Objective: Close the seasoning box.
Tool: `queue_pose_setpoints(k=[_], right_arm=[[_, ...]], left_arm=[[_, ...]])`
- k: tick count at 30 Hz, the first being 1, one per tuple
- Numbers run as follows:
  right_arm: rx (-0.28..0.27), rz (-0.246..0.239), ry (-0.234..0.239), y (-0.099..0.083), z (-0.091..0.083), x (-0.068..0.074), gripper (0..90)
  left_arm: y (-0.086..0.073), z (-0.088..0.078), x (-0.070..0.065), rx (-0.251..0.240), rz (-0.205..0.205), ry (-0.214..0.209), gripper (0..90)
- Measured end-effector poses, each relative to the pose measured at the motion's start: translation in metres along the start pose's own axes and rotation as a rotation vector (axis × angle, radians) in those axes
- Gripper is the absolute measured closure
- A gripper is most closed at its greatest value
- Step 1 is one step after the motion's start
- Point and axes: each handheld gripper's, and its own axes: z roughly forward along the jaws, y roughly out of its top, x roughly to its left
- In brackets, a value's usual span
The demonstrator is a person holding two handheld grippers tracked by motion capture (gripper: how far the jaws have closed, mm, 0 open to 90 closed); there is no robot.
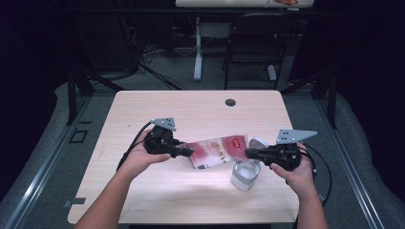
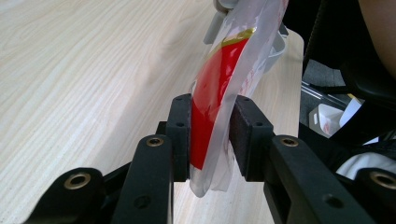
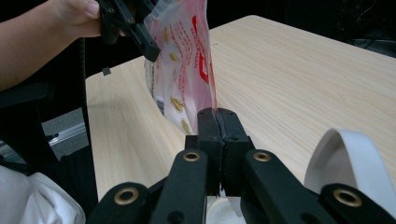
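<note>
Holding the bag (image 1: 217,151) with both grippers (image 1: 187,152) (image 1: 248,153) pinched shut, I see a cup (image 1: 245,175) right below.

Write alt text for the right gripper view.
The right tool pinches the edge of a red-and-clear snack bag above a light wood table. The left tool grips the bag's far end, and a white lid sits at lower right.

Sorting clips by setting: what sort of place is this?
Probably a lab or office workroom: a plain wooden desk with a cable hole, a black chair behind, loose cables on grey carpet.
</note>
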Motion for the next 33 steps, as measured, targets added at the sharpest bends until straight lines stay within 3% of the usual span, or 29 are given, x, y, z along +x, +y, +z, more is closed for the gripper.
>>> queue_pose_setpoints(k=[13, 19, 33], right_arm=[[0.014, -0.042, -0.005, 0.011, 0.009, 0.011, 89.9], [0.031, -0.036, 0.018, 0.013, 0.017, 0.014, 90.0], [0.077, -0.049, 0.01, 0.019, 0.032, 0.023, 90.0]], left_arm=[[-0.022, -0.002, 0.001, -0.017, -0.009, 0.016, 69.2], [-0.037, -0.002, 0.002, -0.037, -0.024, 0.015, 68.7], [-0.062, 0.003, 0.004, -0.045, -0.026, 0.03, 67.8]])
